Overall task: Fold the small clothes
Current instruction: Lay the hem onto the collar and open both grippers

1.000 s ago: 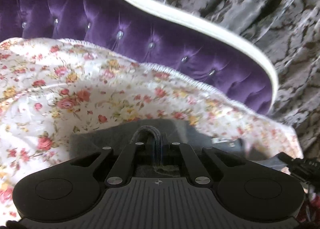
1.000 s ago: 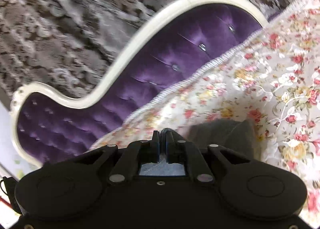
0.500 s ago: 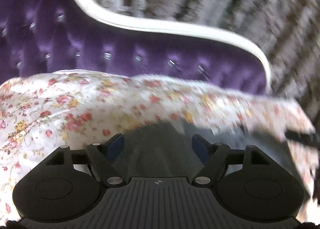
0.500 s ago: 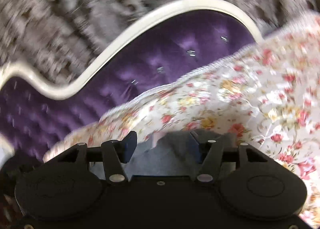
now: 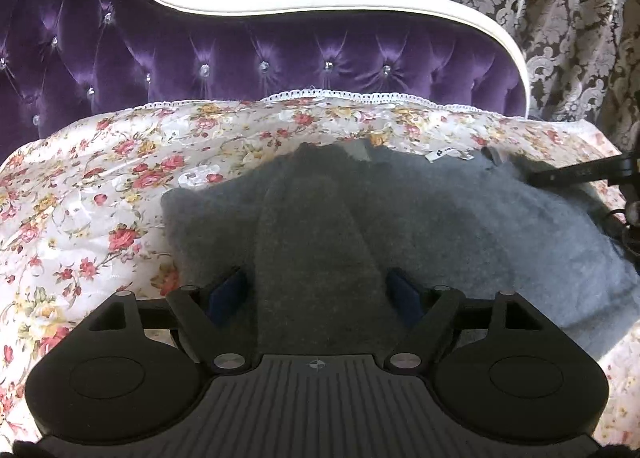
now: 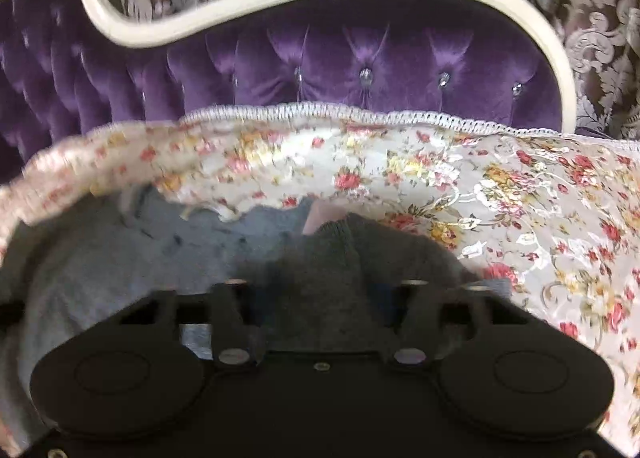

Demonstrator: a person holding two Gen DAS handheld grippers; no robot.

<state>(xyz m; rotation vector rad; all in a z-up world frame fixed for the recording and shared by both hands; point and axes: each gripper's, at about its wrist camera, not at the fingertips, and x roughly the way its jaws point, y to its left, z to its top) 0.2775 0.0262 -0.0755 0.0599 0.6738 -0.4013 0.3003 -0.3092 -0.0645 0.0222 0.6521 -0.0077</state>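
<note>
A small grey knitted garment (image 5: 400, 225) lies on the floral bedspread (image 5: 100, 197), with a darker folded strip running down its middle and a white label at its far edge. My left gripper (image 5: 318, 290) is open just above its near edge, the blue pads on either side of the dark strip. The garment also shows in the right wrist view (image 6: 160, 258), where my right gripper (image 6: 324, 298) is open above its dark part. The right gripper's tip shows in the left wrist view at the far right, over the garment's right corner.
A purple tufted headboard (image 5: 280, 57) with a white curved frame stands behind the bedspread. Patterned grey curtains (image 5: 560, 17) hang behind it. The bedspread has a white lace edge (image 6: 320, 111) along the headboard.
Both grippers were shut on the garment a second ago. They have opened and let it go, and it now lies on the bedspread. Both have drawn back a little.
</note>
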